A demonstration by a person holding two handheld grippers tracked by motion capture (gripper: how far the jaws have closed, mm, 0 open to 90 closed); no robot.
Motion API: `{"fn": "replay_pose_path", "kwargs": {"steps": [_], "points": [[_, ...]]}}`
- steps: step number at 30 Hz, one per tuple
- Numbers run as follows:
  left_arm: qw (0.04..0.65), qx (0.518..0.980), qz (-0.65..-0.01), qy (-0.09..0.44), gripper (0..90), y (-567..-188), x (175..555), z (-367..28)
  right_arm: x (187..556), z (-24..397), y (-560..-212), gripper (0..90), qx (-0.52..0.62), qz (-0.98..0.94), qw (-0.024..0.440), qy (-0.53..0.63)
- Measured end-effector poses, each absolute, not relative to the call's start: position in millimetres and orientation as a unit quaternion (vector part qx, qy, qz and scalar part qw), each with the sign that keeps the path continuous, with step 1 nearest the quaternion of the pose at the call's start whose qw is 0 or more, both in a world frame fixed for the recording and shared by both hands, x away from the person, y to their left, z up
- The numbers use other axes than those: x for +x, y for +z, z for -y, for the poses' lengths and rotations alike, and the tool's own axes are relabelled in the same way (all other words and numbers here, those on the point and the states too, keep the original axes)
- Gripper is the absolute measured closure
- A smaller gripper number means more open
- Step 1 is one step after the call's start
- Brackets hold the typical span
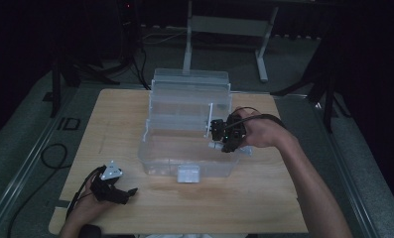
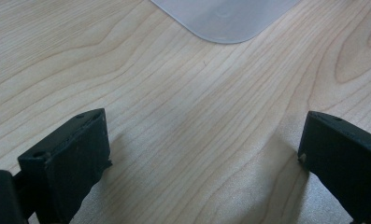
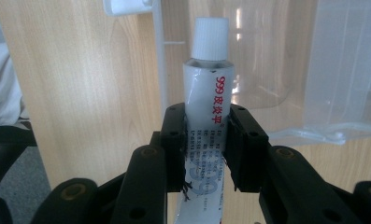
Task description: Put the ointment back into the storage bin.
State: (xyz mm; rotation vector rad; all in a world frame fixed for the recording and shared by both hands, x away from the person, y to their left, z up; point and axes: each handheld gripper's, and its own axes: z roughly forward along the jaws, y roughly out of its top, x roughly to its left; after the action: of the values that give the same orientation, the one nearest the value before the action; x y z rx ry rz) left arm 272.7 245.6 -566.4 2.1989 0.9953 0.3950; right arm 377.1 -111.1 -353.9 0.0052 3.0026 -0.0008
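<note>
1. Left gripper (image 1: 119, 193): it rests on the table (image 1: 264, 208) at the lower left of the high view, near the front edge. In the left gripper view its jaws stand wide apart with bare wood between them; it holds nothing. A rounded corner of the clear box (image 2: 225, 18) lies at the top of that view, apart from the jaws.

2. Right gripper (image 1: 219, 135): it sits at centre right of the high view, over the right part of the box (image 1: 157, 148). Its jaws are clamped on a white tube (image 3: 206, 93), which you see in the right gripper view at centre frame. The pads press on the lower printed part of the tube; the ribbed white cap points away from you, toward the top of that view.

3. Box lid (image 1: 190, 91): it stands open behind the box, above centre in the high view. The white latch (image 1: 188, 174) is on the near wall.

4. Step in hand, as judged: you are carrying the tube at the box, most likely to place it inside. Whether it is going in or coming out cannot be told.

5. Next move calls for: bring the cap end clear of the rim and the thin white divider (image 1: 209, 119), lower the tube toward the floor of the box, then release. Keep the left gripper parked, or use it to steady the box if it slides.
</note>
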Motion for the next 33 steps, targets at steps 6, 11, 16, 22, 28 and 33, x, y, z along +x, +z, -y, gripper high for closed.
{"fn": "replay_pose_path", "kwargs": {"steps": [6, 11, 16, 22, 28, 33], "points": [[0.340, 0.846, -0.382, 0.152, 2.6, -566, 273, -246, 379, 105, -356, 70.3, -0.007, -0.998, 0.069, 0.001], [0.340, 0.846, -0.382, 0.152, 2.6, -566, 273, -246, 379, 101, -356, 70.2, -0.014, -0.997, 0.070, 0.001], [0.340, 0.846, -0.382, 0.152, 2.6, -566, 273, -246, 378, 96, -357, 70.2, -0.018, -0.998, 0.068, -0.003], [0.340, 0.846, -0.382, 0.152, 2.6, -566, 273, -246, 381, 93, -362, 70.2, -0.020, -0.997, 0.068, -0.010], [0.340, 0.846, -0.382, 0.152, 2.6, -566, 273, -246, 382, 87, -369, 70.2, -0.027, -0.997, 0.064, -0.017], [0.340, 0.845, -0.382, 0.152, 2.6, -566, 273, -246, 382, 82, -376, 70.1, -0.027, -0.997, 0.061, -0.026]]}}
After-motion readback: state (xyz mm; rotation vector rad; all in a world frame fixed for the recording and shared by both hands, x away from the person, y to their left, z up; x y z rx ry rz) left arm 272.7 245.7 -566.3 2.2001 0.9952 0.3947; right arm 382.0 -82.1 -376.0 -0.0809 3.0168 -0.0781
